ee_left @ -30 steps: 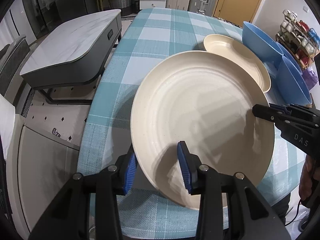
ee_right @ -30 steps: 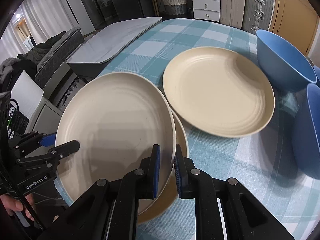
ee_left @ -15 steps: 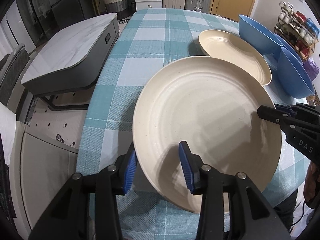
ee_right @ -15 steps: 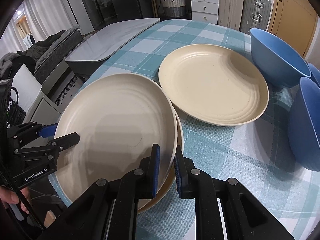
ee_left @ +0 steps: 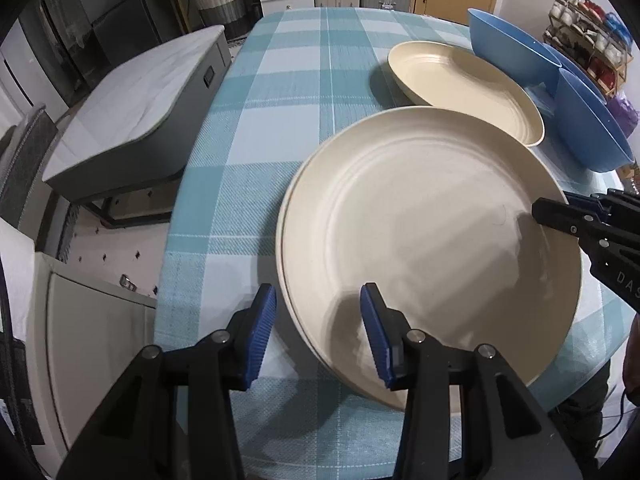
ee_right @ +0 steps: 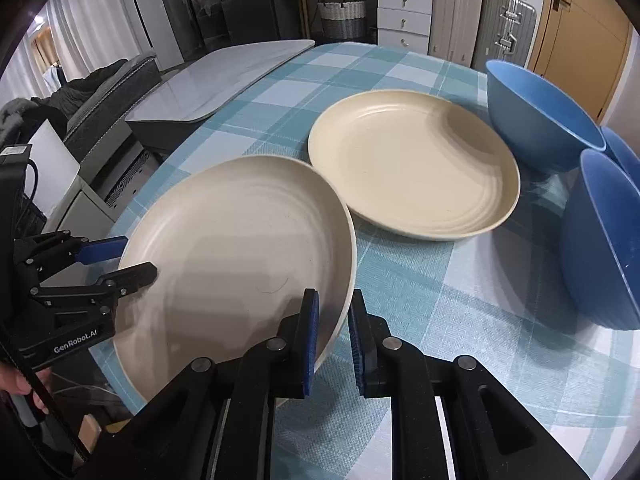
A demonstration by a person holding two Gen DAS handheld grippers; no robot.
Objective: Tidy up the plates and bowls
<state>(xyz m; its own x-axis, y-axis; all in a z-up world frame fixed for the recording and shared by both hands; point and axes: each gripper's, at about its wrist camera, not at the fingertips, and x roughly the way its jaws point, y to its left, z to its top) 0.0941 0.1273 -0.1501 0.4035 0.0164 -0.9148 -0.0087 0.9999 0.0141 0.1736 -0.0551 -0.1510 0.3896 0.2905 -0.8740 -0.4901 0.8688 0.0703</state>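
A cream plate [ee_left: 432, 232] lies nested on a second cream plate at the near table edge; it also shows in the right wrist view [ee_right: 236, 256]. My left gripper [ee_left: 318, 330] is open, its jaws wide apart astride the plates' near rim. My right gripper [ee_right: 334, 338] has its jaws slightly apart around the top plate's rim; the pads do not clearly press it. A third cream plate [ee_right: 412, 160] lies further back. Blue bowls [ee_right: 536, 120] [ee_right: 600, 240] stand at the right.
The table [ee_left: 280, 92] has a teal checked cloth. A grey low table [ee_left: 132, 100] stands to its left. A rack of small items [ee_left: 588, 40] is at the far right. Suitcases [ee_right: 480, 28] and drawers stand behind.
The top plate has come down from a tilt and now sits nested on the plate beneath. The right gripper's jaws have opened slightly. The left gripper stays open.
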